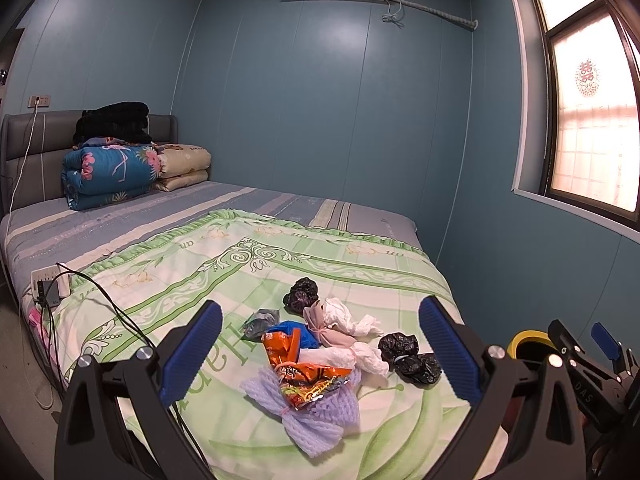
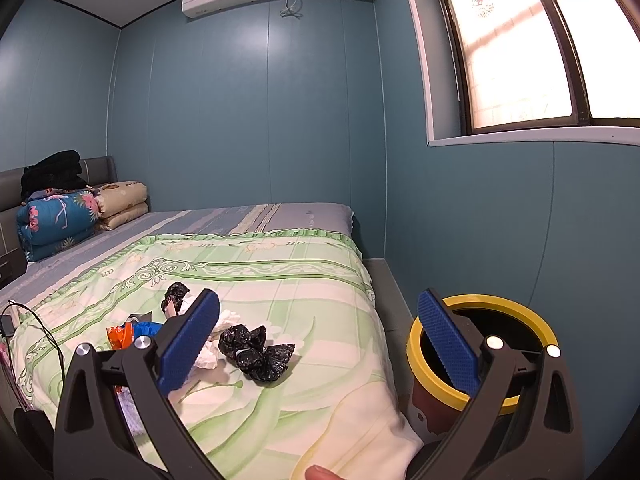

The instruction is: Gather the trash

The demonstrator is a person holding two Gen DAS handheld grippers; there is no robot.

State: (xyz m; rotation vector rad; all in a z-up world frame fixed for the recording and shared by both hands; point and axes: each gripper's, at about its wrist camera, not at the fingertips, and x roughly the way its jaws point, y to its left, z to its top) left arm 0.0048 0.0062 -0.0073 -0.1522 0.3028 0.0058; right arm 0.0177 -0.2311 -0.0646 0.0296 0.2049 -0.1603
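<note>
Several trash pieces (image 1: 320, 360) are heaped near the bed (image 2: 320, 280) edge, beside the yellow-rimmed bin (image 2: 480, 360). Both the left claw (image 1: 320, 354) and right claw (image 2: 320, 340) are held wide apart, seemingly empty.

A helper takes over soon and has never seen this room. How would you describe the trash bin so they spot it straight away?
Start at the bed with the green floral quilt. On the floor by its near corner, on the window side, stands the trash bin, a round, open, dark container. Its bright yellow rim sets it apart from the crumpled black bags and wrappers lying on the quilt.
</note>
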